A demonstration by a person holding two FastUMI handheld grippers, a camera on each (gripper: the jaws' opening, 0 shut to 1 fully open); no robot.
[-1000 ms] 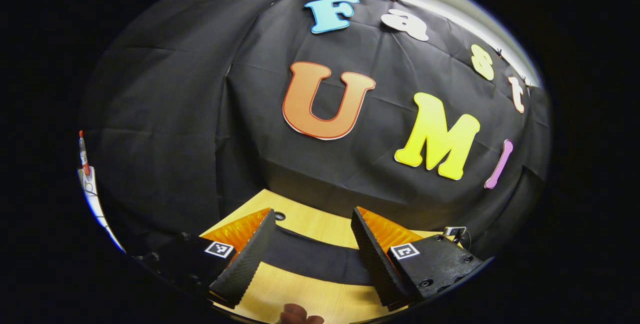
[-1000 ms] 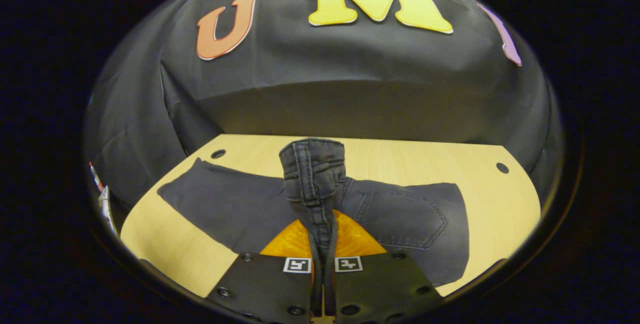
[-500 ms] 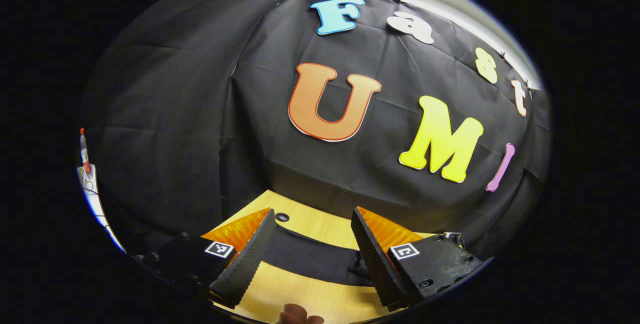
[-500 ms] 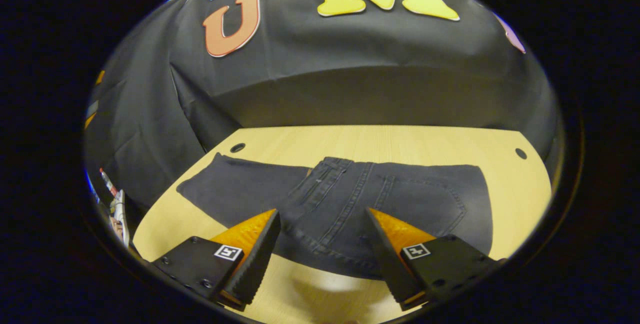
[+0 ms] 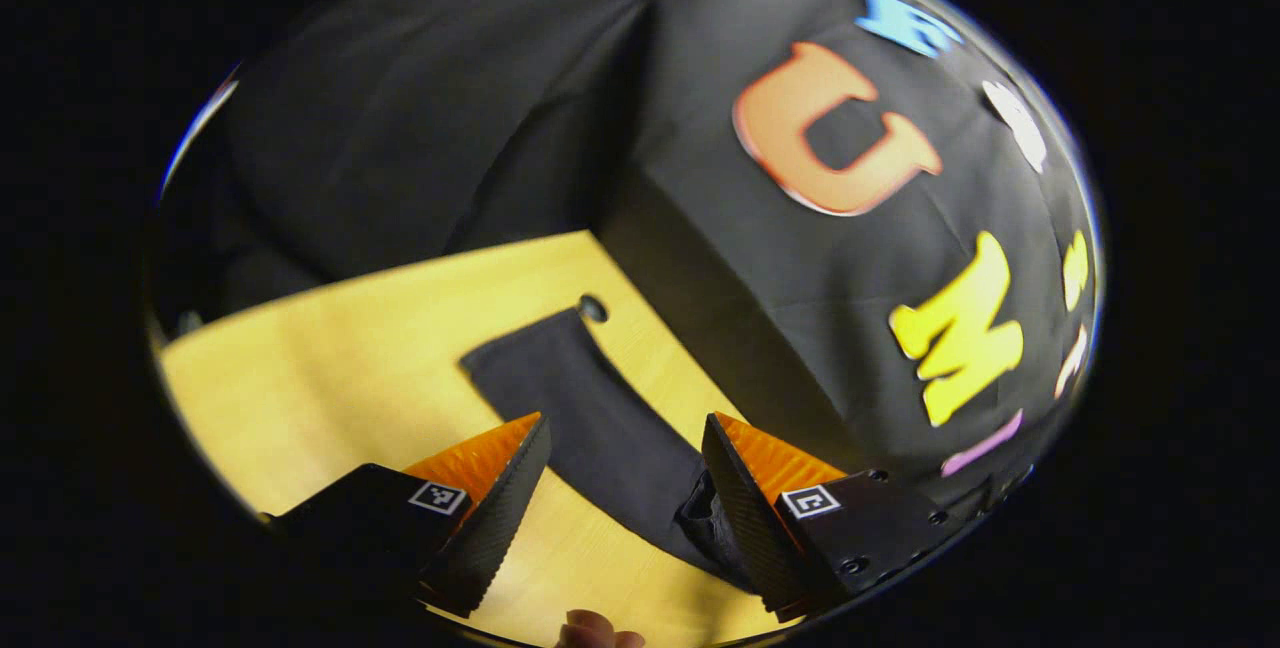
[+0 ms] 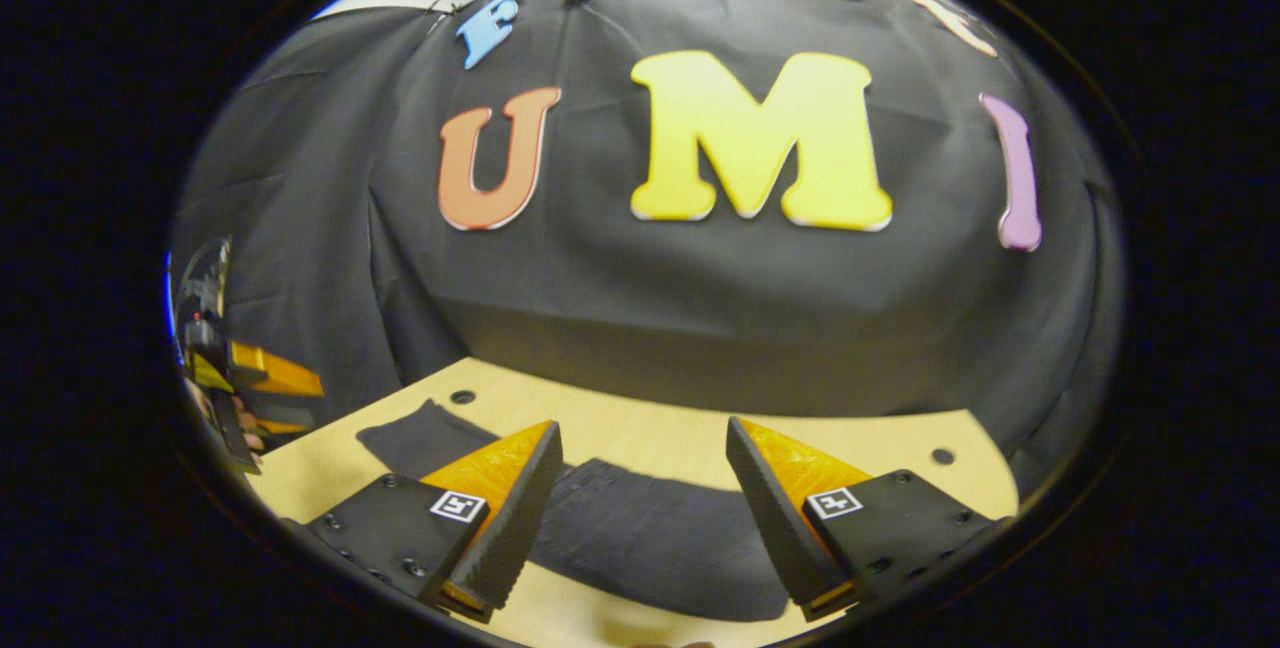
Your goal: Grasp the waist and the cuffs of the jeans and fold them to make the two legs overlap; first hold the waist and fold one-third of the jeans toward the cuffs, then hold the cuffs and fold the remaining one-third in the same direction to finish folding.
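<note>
Between the fingers of your right claw (image 6: 642, 508), which you are holding wide apart with nothing in them, the dark jeans (image 6: 650, 538) are lying flat on the light wooden desk (image 6: 660, 433). In the right gripper view both ribbed black pads are hanging just above the cloth, and I cannot tell whether either one is touching it. The jeans are stretching as a dark band across the desk in front of you, one leg running off toward the left, where its cuff (image 6: 405, 433) is lying near a small round hole (image 6: 462, 396) in the desk top. Farther left, at the edge of that view, your other claw (image 6: 255, 383) is showing with its orange parts.

Your left claw (image 5: 625, 503) is also standing open and empty. In the left gripper view, one leg (image 5: 590, 418) of the jeans is passing between its fingers and running away up the desk (image 5: 330, 358), ending in a square cuff (image 5: 530, 343) just beside a round hole (image 5: 592, 308). Some bunched denim is lying close against the inner face of the right-hand finger (image 5: 740, 518). A fingertip (image 5: 590, 633) is peeking in at the bottom edge. The black cloth wall is rising behind the desk.
</note>
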